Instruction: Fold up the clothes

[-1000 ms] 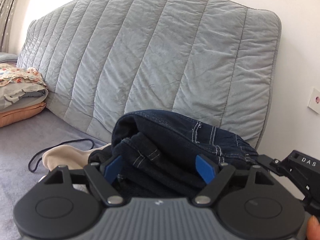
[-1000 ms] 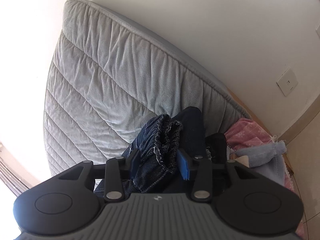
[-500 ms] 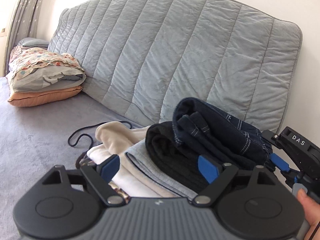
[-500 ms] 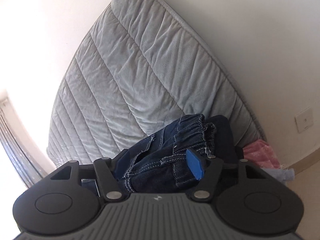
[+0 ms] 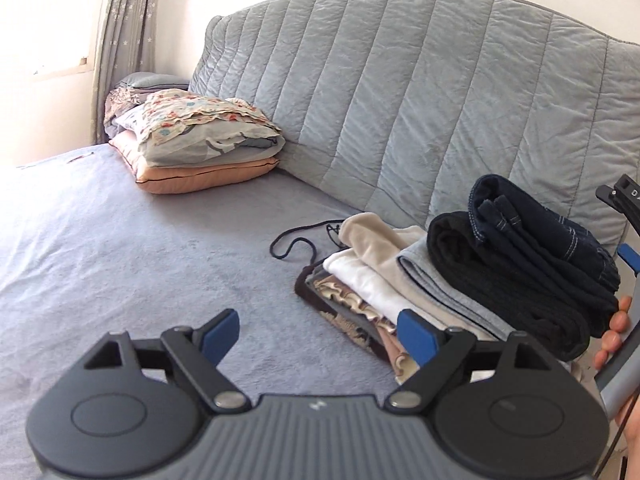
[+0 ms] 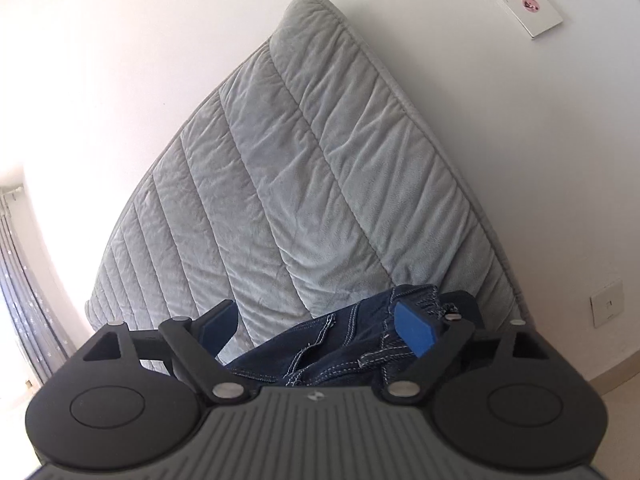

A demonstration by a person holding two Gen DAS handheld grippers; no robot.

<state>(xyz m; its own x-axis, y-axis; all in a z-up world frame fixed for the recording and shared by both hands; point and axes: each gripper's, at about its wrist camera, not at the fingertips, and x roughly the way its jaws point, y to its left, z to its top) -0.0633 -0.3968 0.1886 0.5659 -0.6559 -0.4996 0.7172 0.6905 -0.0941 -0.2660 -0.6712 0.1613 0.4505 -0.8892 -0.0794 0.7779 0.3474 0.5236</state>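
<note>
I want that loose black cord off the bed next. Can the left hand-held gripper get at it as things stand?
Probably yes. The left hand-held gripper is open and empty, and the black cord lies on bare bedspread beside the folded clothes stack, with nothing over it.

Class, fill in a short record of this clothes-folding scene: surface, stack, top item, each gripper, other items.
surface: grey-blue bed cover
stack: folded clothes pile by the quilted grey headboard
top item: folded dark blue jeans
left gripper: open, empty, jaws wide
right gripper: jaws opening, jeans between them, unpressed
other: floral bedding on orange pillow; black cord
</note>
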